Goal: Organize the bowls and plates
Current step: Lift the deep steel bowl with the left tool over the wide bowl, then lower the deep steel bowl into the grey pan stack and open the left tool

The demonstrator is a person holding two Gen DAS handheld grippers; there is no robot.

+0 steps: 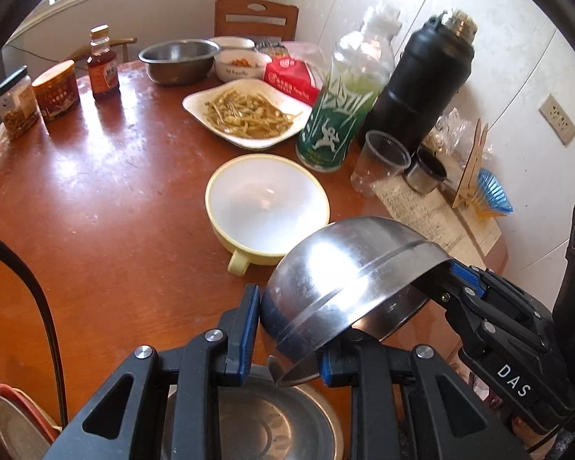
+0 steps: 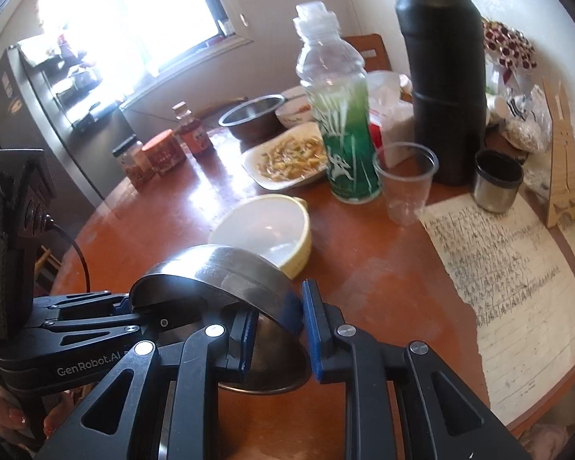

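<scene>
A steel bowl (image 1: 349, 268) is held tilted, mouth down, above the table's near edge; it also shows in the right wrist view (image 2: 226, 268). My left gripper (image 1: 287, 329) has its pads on the bowl's rim, one inside and one outside. My right gripper (image 2: 280, 329) clamps the rim on the opposite side. A pale yellow bowl with a handle (image 1: 266, 207) sits empty just beyond, also in the right wrist view (image 2: 264, 230). Below the held bowl lies another steel dish (image 1: 264, 421).
A white plate of food (image 1: 249, 113), a large steel bowl (image 1: 178, 59), a small white bowl (image 1: 241, 63), a green bottle (image 1: 337, 115), a black thermos (image 1: 421, 76), a plastic cup (image 1: 379, 163), jars (image 1: 55, 90) and paper (image 2: 510, 276) crowd the round table. Stacked plates (image 1: 7, 418) sit low left.
</scene>
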